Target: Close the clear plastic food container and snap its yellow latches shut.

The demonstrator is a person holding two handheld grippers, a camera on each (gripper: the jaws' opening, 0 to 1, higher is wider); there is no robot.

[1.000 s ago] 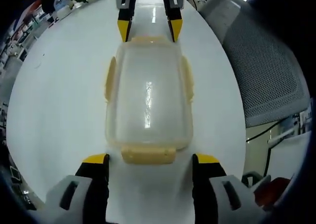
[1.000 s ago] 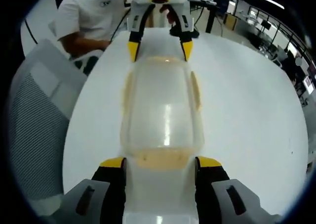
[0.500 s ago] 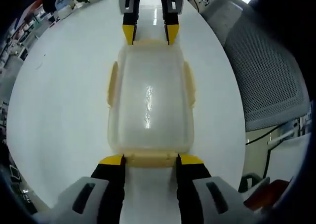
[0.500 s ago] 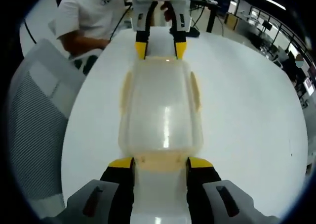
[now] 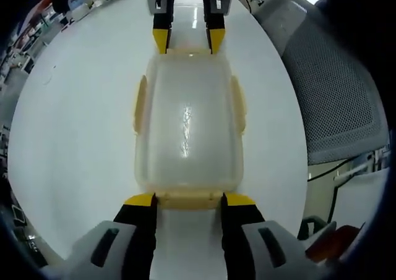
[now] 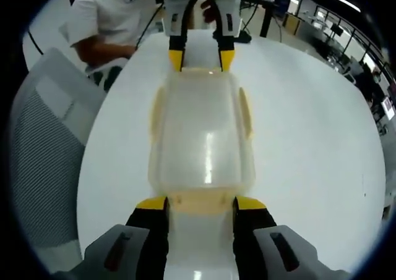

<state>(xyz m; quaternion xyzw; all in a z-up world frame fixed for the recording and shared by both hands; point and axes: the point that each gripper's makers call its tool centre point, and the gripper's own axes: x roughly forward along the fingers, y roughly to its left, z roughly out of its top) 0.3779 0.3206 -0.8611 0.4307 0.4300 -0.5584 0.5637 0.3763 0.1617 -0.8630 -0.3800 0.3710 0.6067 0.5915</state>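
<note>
We found the lidded clear plastic food container lengthwise between both hand-held grippers, the left hand-held gripper and right hand-held gripper each clamped on an end yellow latch.

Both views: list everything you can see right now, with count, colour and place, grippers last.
Container: one, clear, lid on, lying on the table between the two grippers.
Latches: four, yellow, one on each side and end of the container.
Table: one, white, under everything.
Chair: one, grey mesh, beside the table.
Person: one, white shirt, seated at the table's far edge in the right gripper view.
Left gripper: yellow-tipped, at one end latch.
Right gripper: yellow-tipped, at the opposite end latch.
</note>
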